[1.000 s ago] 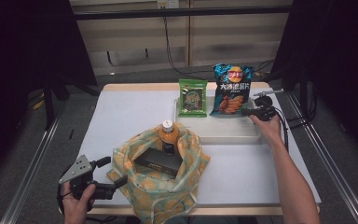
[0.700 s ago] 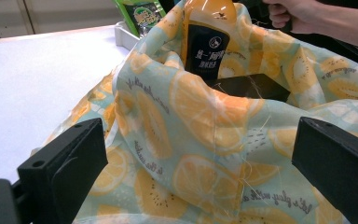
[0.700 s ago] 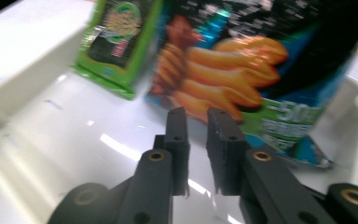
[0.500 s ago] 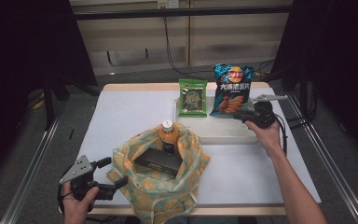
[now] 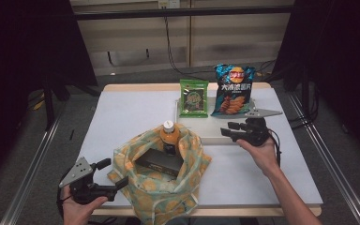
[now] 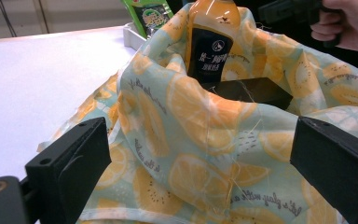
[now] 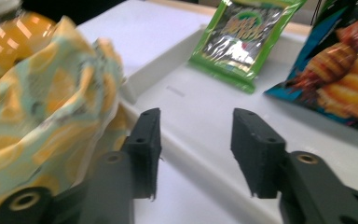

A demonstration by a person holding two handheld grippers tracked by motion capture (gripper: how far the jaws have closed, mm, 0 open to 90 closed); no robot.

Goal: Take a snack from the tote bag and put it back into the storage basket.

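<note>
Two hand-held grippers at a lemon-print bag (image 5: 161,180) — counter (image 5: 122,117) work.

Left hand-held gripper (image 5: 117,184) at the bag's near-left edge, jaws wide, cloth between them, pads not pressing. Right hand-held gripper (image 5: 228,130) over the white tray (image 5: 215,137), jaws just been opening, partly apart, empty. Orange bottle (image 5: 169,137) and dark box (image 5: 161,161) inside bag.

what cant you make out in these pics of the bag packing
- Flat black box, high view: lower part hidden by the lemon-print cloth bag.
- Orange drink bottle, left gripper view: cap cut off by the top edge.
- Blue crisp packet, right gripper view: cut off at the right edge, blurred.
</note>
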